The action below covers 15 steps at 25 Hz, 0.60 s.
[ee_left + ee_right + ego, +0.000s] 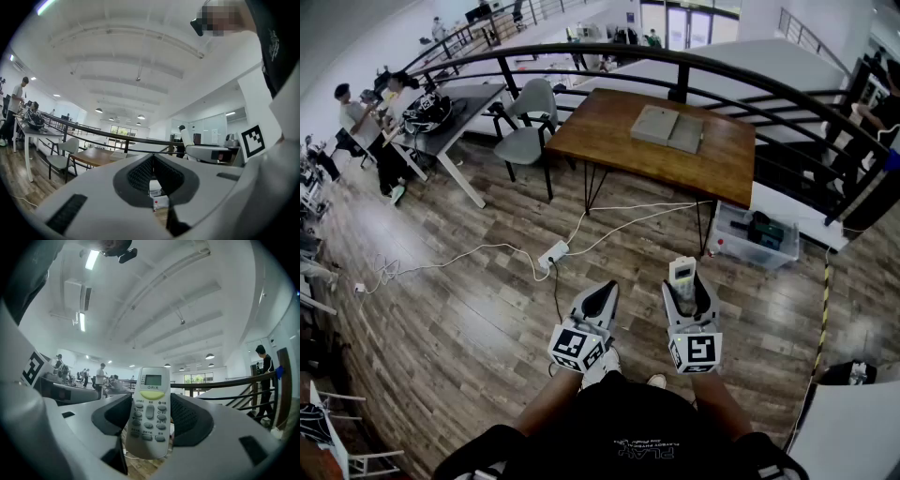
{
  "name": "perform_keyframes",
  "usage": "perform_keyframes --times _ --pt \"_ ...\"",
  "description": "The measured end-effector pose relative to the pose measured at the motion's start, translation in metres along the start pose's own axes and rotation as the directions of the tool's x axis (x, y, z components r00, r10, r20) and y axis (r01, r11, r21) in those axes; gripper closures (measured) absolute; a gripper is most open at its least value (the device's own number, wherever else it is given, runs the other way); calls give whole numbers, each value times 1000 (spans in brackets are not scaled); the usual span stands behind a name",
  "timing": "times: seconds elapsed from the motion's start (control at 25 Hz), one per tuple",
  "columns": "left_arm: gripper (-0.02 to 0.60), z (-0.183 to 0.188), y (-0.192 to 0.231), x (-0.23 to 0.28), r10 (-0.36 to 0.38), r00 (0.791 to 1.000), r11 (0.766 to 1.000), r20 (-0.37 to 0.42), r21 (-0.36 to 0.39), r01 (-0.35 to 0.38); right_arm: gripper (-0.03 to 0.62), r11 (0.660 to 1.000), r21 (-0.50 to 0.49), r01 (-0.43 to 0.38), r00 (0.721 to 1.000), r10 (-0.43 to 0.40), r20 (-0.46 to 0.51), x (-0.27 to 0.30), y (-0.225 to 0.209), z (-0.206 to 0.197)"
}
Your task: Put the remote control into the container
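remote control (149, 413): smooth white plastic
my right gripper (151, 398): matt grey plastic
floor (469, 309): wood planks
container (748, 251): clear plastic

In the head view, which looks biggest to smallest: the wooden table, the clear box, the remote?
1. wooden table
2. clear box
3. remote
The remote is nearest the camera yet looks smallest.

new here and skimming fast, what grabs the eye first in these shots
The white remote control stands upright, clamped in the right gripper. The left gripper beside it is shut and empty. Ahead on the floor, a clear container sits by the wooden table.
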<state>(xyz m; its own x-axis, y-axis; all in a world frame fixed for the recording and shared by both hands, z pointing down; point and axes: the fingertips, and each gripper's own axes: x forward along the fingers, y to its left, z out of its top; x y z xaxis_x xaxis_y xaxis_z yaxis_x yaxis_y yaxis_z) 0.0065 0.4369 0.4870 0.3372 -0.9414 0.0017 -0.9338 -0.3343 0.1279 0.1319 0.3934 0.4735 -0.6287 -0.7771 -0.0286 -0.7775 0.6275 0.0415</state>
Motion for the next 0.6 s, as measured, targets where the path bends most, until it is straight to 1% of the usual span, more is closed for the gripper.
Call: perform_keyframes --times 0.36,0.6 --pt "575 0 10 4 -3 1000 1000 -2 -3 3 332 1000 13 3 1000 -3 -2 12 4 -2" --pt "575 -1 34 12 -12 1000 1000 -5 -8 12 332 999 26 20 1000 -20 -1 32 5 -5"
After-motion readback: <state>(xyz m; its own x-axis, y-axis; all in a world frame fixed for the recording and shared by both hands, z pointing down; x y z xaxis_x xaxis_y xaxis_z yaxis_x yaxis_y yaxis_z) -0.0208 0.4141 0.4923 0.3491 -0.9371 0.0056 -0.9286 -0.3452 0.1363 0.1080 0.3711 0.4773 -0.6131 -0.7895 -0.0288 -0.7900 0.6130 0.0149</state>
